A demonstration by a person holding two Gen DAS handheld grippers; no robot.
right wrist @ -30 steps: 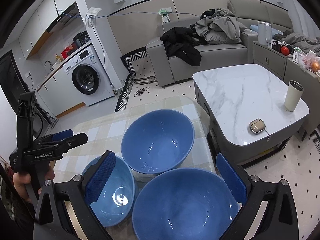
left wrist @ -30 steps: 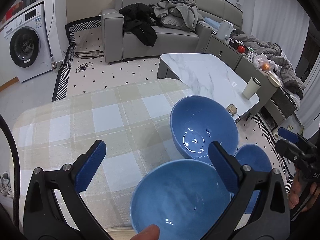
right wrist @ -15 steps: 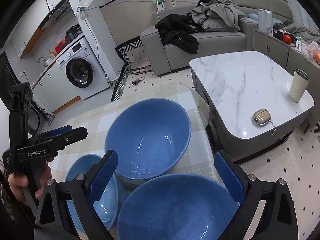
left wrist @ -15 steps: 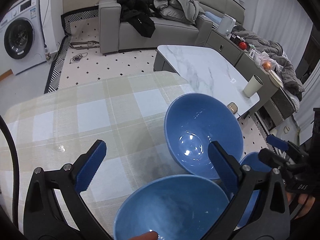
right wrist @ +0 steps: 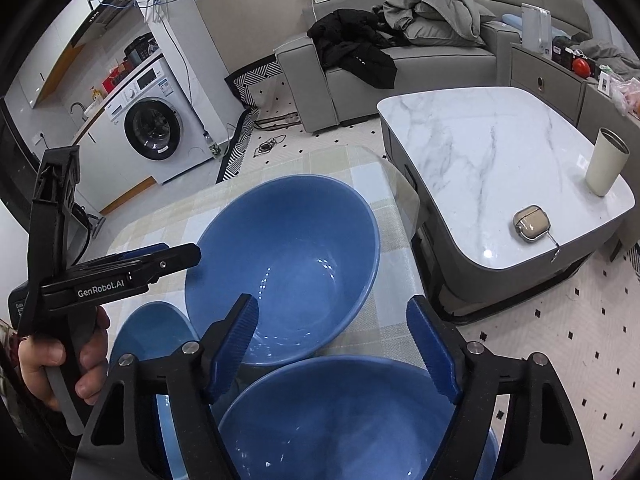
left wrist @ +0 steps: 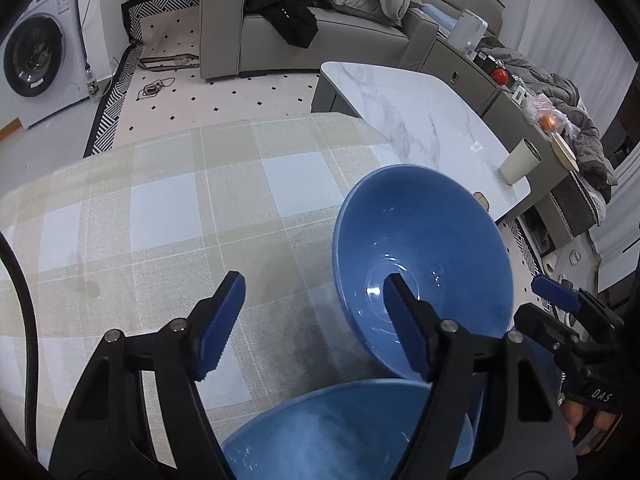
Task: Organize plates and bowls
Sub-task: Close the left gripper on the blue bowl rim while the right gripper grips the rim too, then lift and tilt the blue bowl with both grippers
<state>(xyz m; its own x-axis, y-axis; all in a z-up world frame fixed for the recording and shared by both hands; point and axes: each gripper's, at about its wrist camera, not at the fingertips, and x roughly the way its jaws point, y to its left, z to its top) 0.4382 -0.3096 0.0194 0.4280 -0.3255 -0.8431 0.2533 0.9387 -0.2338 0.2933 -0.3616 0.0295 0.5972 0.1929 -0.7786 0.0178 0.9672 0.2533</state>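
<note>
The checked beige-and-white tablecloth point(left wrist: 192, 216) carries three glazed blue ceramic bowls. My left gripper point(left wrist: 310, 316) is closing, spread over bare cloth, pinching nothing; the nearest bowl point(left wrist: 344, 432) lies below it. My right gripper point(right wrist: 332, 344) is closing above the right-hand bowl point(right wrist: 348, 420), apparently clear of its rim. Risk: a jaw striking the far bowl point(right wrist: 288, 264), which sits near the table edge.

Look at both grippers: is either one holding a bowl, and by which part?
Neither. The left gripper and right gripper are closing, but their jaws press on no bowl yet.
</note>
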